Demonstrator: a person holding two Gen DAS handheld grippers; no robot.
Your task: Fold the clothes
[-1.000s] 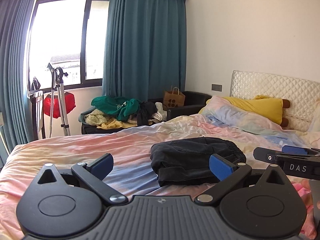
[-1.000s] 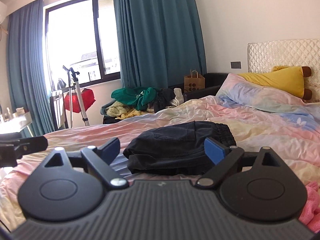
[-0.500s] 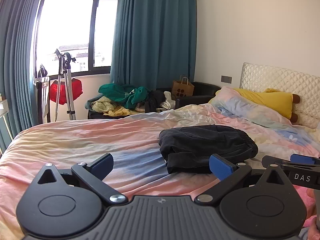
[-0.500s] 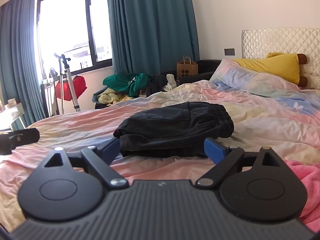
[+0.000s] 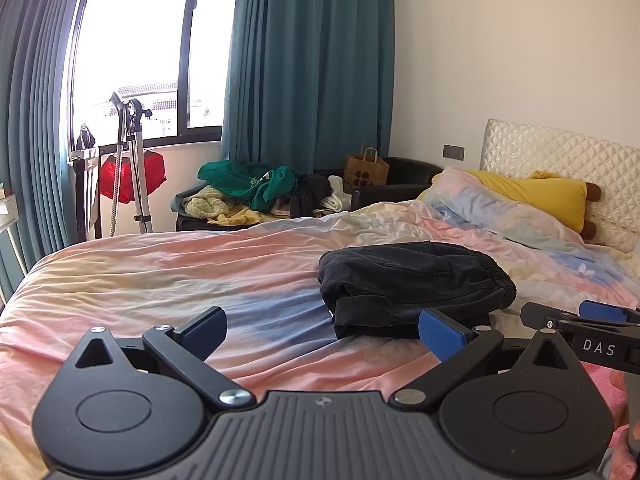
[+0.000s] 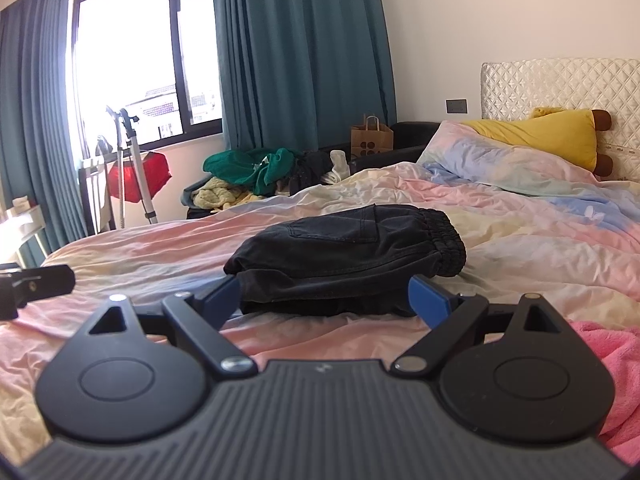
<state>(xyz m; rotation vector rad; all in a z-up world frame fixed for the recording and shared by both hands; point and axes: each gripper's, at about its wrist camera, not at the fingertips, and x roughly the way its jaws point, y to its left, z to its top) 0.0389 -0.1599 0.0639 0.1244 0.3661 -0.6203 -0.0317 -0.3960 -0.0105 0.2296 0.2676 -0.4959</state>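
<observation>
Brown paper bag (image 5: 366, 169) on sofa (image 5: 404, 184); contents unseen; clothes pile (image 5: 256, 192) alongside.

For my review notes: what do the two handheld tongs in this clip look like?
Both match: the left tongs and right tongs each have a ribbed dark-grey body, two round black discs, black linkage arms with silver pivot screws, and blue pads on the fingertips. Seen from the left wrist view, the right tongs show white "DAS" lettering on the side. No cables or sleeves are visible.

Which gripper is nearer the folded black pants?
Right. The right gripper sits squarely in front of the black pants, open jaws framing the near edge. The left gripper, also open, hangs off to their left over the bedsheet.
</observation>
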